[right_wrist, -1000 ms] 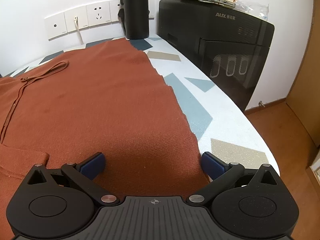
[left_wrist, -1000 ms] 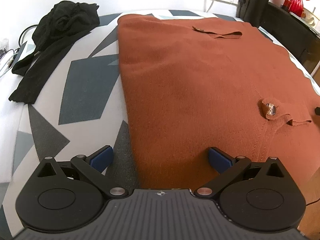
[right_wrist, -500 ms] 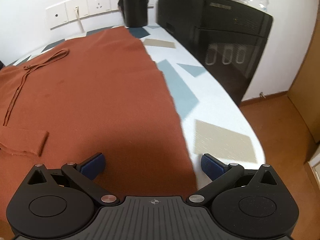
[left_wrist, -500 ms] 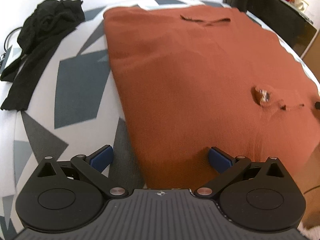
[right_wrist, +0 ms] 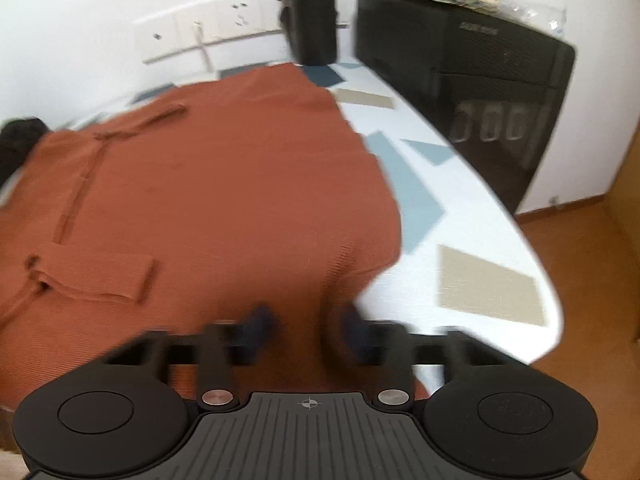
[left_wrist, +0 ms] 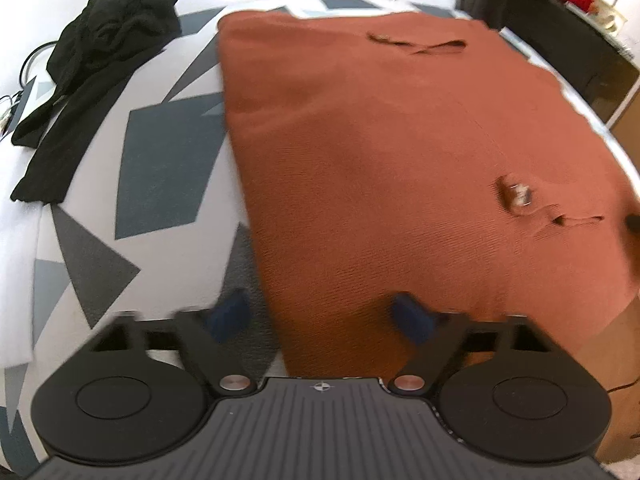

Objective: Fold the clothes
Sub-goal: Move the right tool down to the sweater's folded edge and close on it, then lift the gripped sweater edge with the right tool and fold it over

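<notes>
A rust-orange knit garment point(left_wrist: 380, 152) lies spread flat on the patterned table, with a button tab point(left_wrist: 518, 198) near its right side. My left gripper point(left_wrist: 320, 316) hovers over the garment's near left corner. Its blue-padded fingers point(left_wrist: 412, 320) are blurred and somewhat narrowed but still apart, straddling the left edge. In the right wrist view the same garment point(right_wrist: 208, 200) fills the left half. My right gripper point(right_wrist: 306, 328) sits at its near right corner, with the fingers drawn close on a raised ridge of fabric. A folded cuff point(right_wrist: 96, 276) lies at the left.
A black garment point(left_wrist: 92, 60) is heaped at the table's far left. A black bottle point(right_wrist: 310, 12) stands by the wall sockets point(right_wrist: 200, 36), and a black appliance point(right_wrist: 472, 92) is at the right. The table edge point(right_wrist: 536, 280) curves close on the right, above a wooden floor.
My right fingers have gone from wide open to close together around the garment's corner, bunching its edge. The left fingers have narrowed a little. Both views have pulled back and are blurred.
</notes>
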A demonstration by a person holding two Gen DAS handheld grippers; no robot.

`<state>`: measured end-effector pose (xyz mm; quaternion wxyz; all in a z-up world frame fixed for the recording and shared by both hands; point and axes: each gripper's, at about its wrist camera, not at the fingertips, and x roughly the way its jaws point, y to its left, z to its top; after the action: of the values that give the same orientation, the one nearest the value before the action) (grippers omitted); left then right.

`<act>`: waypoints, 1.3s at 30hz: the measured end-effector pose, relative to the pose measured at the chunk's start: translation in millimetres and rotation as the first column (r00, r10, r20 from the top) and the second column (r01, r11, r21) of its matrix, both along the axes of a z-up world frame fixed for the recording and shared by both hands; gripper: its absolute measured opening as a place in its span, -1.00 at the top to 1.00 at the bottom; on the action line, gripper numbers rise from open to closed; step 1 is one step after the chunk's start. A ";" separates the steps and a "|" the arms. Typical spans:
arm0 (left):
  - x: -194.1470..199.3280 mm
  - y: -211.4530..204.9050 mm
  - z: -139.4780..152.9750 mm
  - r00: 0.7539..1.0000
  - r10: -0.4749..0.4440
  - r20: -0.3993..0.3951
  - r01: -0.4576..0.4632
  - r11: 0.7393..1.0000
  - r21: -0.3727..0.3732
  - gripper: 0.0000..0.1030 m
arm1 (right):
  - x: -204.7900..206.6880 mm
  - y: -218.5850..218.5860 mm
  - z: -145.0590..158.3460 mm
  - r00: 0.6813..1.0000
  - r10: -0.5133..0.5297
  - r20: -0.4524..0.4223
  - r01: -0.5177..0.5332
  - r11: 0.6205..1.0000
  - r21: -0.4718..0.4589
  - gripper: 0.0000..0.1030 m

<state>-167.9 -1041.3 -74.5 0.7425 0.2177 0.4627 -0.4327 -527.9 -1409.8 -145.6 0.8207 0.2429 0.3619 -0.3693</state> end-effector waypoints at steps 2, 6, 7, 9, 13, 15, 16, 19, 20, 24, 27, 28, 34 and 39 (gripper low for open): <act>-2.6 -0.5 1.9 1.000 -0.020 0.002 0.020 1.000 -0.005 -0.21 | 4.7 3.0 1.6 1.000 0.018 -0.002 -0.018 1.000 0.000 0.65; -0.3 4.6 0.0 0.999 -0.038 -0.003 0.038 0.999 -0.033 -0.22 | 7.7 6.9 0.9 1.000 0.016 -0.004 -0.016 1.000 -0.012 0.66; -0.4 5.6 -0.4 0.999 -0.044 -0.002 0.044 0.998 -0.039 -0.23 | 6.9 6.3 -0.2 1.000 0.010 0.003 -0.010 1.000 -0.008 0.65; -1.0 7.3 -1.5 0.998 -0.055 0.000 0.055 0.997 -0.050 -0.27 | 4.8 5.4 -1.8 1.000 0.002 0.018 -0.002 1.000 -0.002 0.63; -5.5 6.1 -2.6 0.998 -0.059 0.016 0.060 0.997 -0.054 -0.34 | 2.5 5.9 -3.7 0.999 0.011 0.048 -0.011 1.000 0.004 0.44; -5.8 5.0 -0.5 0.999 -0.043 0.020 0.044 0.998 -0.047 -0.17 | 3.6 7.9 -3.6 0.999 0.014 0.040 -0.014 1.000 -0.010 0.45; -5.0 5.4 2.4 0.999 -0.033 0.024 0.034 0.998 -0.046 0.16 | 3.5 7.7 -3.2 0.999 0.011 0.040 -0.011 1.000 -0.010 0.57; -2.3 7.3 10.8 0.999 -0.016 0.031 0.017 0.999 -0.045 0.71 | 0.6 6.5 0.2 0.998 -0.005 0.055 0.006 1.000 -0.002 0.72; -1.2 9.5 12.8 1.000 -0.013 0.026 0.014 0.999 -0.051 0.76 | -2.1 7.4 3.1 0.997 -0.010 0.076 0.010 1.000 -0.002 0.73; -1.0 21.5 24.4 1.000 -0.015 0.021 0.017 0.996 -0.090 0.79 | -11.0 16.4 18.7 0.990 -0.006 0.138 0.008 1.000 -0.017 0.75; 0.1 34.0 32.6 1.000 -0.013 0.008 0.014 0.993 -0.117 0.81 | -15.9 26.5 32.1 0.986 0.008 0.169 -0.003 1.000 -0.027 0.75; 0.4 38.8 34.1 1.000 -0.013 0.001 0.013 0.992 -0.122 0.82 | -17.5 31.0 36.2 0.985 0.011 0.174 -0.007 1.000 -0.028 0.75; 1.2 71.3 40.9 0.999 -0.016 -0.045 0.009 0.990 -0.141 0.82 | -28.0 63.0 48.8 0.983 0.005 0.182 -0.008 1.000 0.016 0.75; 9.2 88.4 50.4 0.997 -0.001 -0.075 -0.014 0.980 -0.198 0.83 | -29.1 73.1 65.0 0.977 -0.001 0.213 -0.003 1.000 0.019 0.76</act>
<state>-158.7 -952.9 -24.1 0.7440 0.1247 0.4455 -0.4821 -557.0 -1336.6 -80.6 0.8526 0.2888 0.2755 -0.3374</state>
